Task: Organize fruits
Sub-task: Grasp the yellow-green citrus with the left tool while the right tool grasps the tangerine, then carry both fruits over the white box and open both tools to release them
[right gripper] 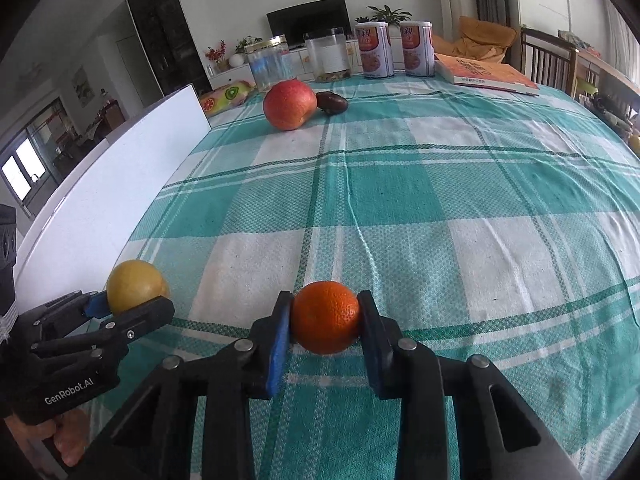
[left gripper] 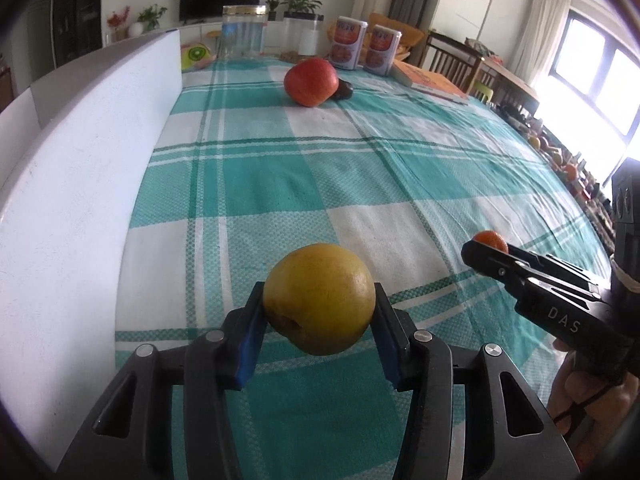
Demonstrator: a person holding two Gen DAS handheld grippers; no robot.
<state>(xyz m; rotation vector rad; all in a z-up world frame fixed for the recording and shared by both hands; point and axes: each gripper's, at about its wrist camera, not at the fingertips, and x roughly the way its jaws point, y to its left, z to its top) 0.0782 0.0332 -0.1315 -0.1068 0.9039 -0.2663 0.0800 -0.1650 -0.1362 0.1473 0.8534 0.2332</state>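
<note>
My left gripper (left gripper: 319, 304) is shut on a yellow pear (left gripper: 320, 298) and holds it just above the checked tablecloth; the pear also shows in the right wrist view (right gripper: 136, 286). My right gripper (right gripper: 325, 322) is shut on an orange (right gripper: 325, 322), which shows small in the left wrist view (left gripper: 491, 240). A red apple (left gripper: 311, 82) (right gripper: 289, 105) lies far ahead on the cloth. A small dark brown fruit (left gripper: 345, 90) (right gripper: 331, 102) touches its right side.
A white board (left gripper: 80, 184) (right gripper: 108, 184) stands along the table's left edge. At the far end stand clear jars (left gripper: 244, 32) (right gripper: 328, 56), two printed cans (left gripper: 350, 42) (right gripper: 374, 52) and an orange book (left gripper: 434, 80) (right gripper: 488, 72). Wooden chairs (left gripper: 456, 60) stand at the right.
</note>
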